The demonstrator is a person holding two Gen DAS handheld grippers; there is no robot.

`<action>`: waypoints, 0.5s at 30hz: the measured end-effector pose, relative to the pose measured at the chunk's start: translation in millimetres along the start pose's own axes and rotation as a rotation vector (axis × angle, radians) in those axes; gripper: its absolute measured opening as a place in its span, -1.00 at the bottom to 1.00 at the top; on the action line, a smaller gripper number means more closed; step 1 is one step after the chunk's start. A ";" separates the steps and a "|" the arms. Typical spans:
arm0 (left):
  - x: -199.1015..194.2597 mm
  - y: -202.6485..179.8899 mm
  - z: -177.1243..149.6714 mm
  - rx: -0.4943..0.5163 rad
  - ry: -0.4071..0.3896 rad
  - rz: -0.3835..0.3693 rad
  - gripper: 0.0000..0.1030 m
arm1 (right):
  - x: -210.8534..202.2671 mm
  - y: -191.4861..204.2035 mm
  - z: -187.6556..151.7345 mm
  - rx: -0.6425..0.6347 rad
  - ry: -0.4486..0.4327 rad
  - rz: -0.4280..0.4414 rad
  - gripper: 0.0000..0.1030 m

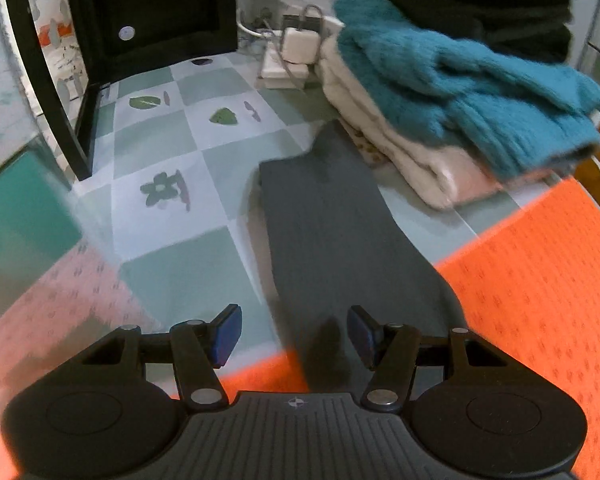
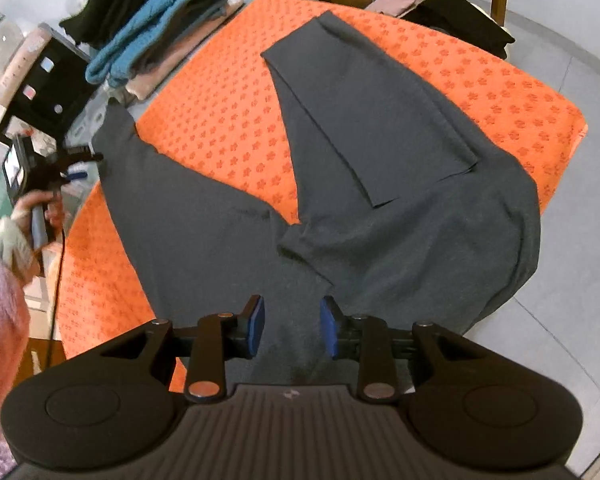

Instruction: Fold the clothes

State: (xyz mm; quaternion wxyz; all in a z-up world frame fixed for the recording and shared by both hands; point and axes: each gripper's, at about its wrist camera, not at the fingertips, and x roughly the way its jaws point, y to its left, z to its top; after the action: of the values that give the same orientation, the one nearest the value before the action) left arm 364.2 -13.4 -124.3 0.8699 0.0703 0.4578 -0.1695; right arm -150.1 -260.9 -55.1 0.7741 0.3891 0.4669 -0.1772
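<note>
Left wrist view: left claw (image 1: 294,334), blue pads apart, nothing held, above the dark grey garment (image 1: 328,216). One sleeve runs forward off the orange mat (image 1: 540,280) onto the checked cloth (image 1: 180,148). Beside it: stack with teal knit (image 1: 460,80) over cream fabric (image 1: 400,152). White charger (image 1: 300,42) behind.

Right wrist view: right claw (image 2: 292,328), pads parted, empty, above the grey garment (image 2: 380,208) spread on the orange-covered surface (image 2: 220,120), one sleeve folded across. Left claw (image 2: 74,166) at the far sleeve end.
</note>
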 end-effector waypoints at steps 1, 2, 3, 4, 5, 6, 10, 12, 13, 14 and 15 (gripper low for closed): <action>3.7 1.4 3.2 -0.016 -0.007 0.007 0.18 | 2.5 3.6 -0.1 -0.002 0.003 -0.007 -0.32; 7.2 2.8 6.3 -0.033 -0.015 0.014 0.18 | 4.5 6.4 0.3 0.001 0.004 -0.009 -0.32; 10.9 4.3 9.5 -0.050 -0.023 0.008 0.18 | 6.5 9.1 0.7 0.004 0.004 -0.010 -0.32; 14.6 5.7 12.8 -0.067 -0.033 0.001 0.18 | 8.5 11.8 1.2 0.006 0.004 -0.010 -0.32; 18.3 5.3 16.0 -0.072 -0.038 0.001 0.18 | 10.6 14.4 1.6 0.008 0.005 -0.011 -0.32; 22.1 4.7 19.3 -0.075 -0.043 0.003 0.18 | 12.5 16.2 1.9 0.010 0.006 -0.013 -0.32; 30.3 -0.2 30.4 -0.070 -0.071 -0.023 0.11 | 18.9 21.6 3.0 0.029 0.006 -0.030 -0.32; 33.2 -3.6 34.3 -0.051 -0.089 -0.028 -0.22 | 21.3 22.9 2.9 0.038 0.007 -0.040 -0.32; 34.2 -4.8 34.8 -0.045 -0.095 -0.035 -0.57 | 22.4 23.9 2.4 0.039 0.008 -0.046 -0.32; 30.8 -8.1 32.9 -0.027 -0.114 -0.040 -0.86 | 22.9 25.1 1.6 0.035 0.009 -0.049 -0.32; 26.9 -11.6 30.8 -0.008 -0.135 -0.045 -0.86 | 22.7 26.3 0.6 0.031 0.009 -0.049 -0.32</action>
State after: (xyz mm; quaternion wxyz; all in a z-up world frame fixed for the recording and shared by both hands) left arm 397.9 -38.9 -128.4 0.8951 0.0450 0.4001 -0.1915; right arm -121.7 -242.6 -62.9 0.7613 0.3903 0.4769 -0.2018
